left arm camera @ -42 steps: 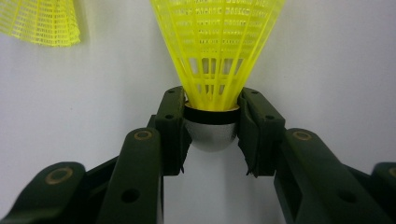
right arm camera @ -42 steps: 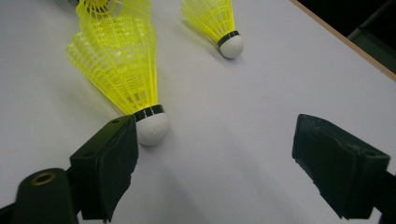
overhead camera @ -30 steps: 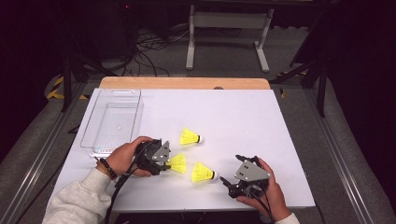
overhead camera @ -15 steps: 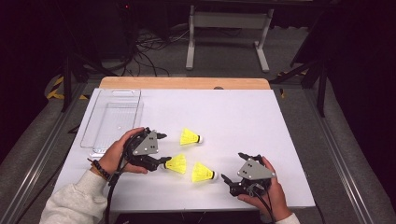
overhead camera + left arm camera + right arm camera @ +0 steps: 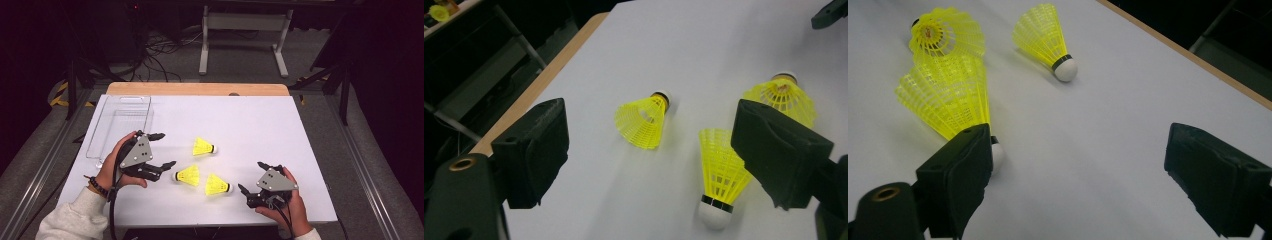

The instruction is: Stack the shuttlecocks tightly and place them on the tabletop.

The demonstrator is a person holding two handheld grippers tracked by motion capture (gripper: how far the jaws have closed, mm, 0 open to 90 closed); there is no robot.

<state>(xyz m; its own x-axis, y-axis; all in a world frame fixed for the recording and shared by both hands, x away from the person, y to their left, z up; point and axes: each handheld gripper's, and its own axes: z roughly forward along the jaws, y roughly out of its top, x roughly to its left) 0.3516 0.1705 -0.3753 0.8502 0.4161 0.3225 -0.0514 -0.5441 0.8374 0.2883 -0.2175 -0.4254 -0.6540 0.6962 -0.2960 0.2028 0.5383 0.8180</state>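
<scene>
3 yellow shuttlecocks are lying on their sides on the white tabletop [image 5: 250, 115]: the far shuttlecock [image 5: 203, 147], the middle shuttlecock [image 5: 187, 174] and the near shuttlecock [image 5: 217, 185]. The left gripper [image 5: 159, 150] is hovering just left of them, jaws spread wide and holding nothing, with the middle shuttlecock's cork tip close to its nearer jaw. The right gripper [image 5: 254, 177] is sitting just right of the near shuttlecock, jaws likewise apart and empty. A clear plastic tray [image 5: 120, 125] is resting at the tabletop's left edge.

Left gripper [image 5: 159, 150] jaws apart, right gripper [image 5: 254, 177] likewise
</scene>
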